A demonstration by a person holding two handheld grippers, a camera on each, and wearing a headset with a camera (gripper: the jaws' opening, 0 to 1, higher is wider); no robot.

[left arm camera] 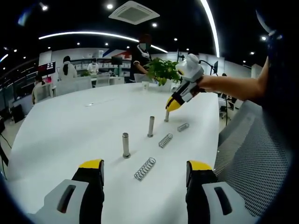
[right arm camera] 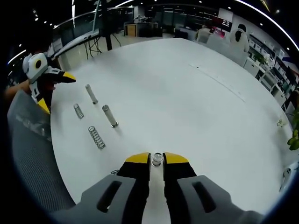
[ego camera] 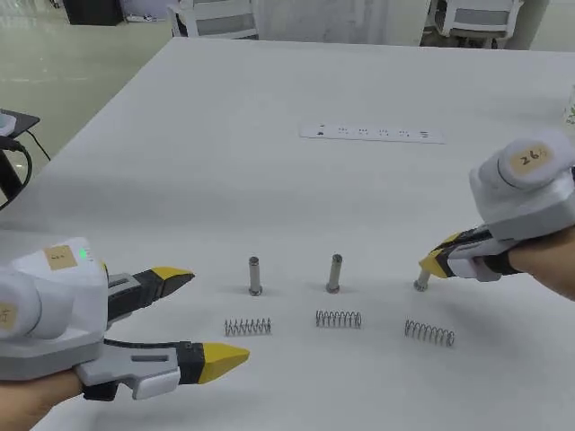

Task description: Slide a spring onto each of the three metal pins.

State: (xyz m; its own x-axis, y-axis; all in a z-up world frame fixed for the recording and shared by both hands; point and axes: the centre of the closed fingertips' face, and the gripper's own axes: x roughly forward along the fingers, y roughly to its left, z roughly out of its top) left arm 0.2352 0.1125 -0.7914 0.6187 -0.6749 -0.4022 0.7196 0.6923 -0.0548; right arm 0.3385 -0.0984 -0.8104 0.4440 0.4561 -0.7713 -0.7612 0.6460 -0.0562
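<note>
Lighting the white table (ego camera: 269, 180) brightly and evenly, with a mild sheen on it. Pouring down from ceiling strips (left arm camera: 212, 28) and spots (left arm camera: 109, 6) (diffuse, overhead). Casting only faint, soft shadows beside the pins (ego camera: 255, 276) and springs (ego camera: 338, 319). Bending straight lines hard toward the edges of both gripper views. Reading sharp at centre, softening a little toward the margins.

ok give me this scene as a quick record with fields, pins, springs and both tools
surface: white table
pins: left pin and middle pin stand upright and free; right pin is gripped at its top
springs: left spring, middle spring, right spring, each lying flat in front of a pin
springs on pins: none
left tool: open, holding nothing, near the left spring
right tool: shut on the right pin
</note>
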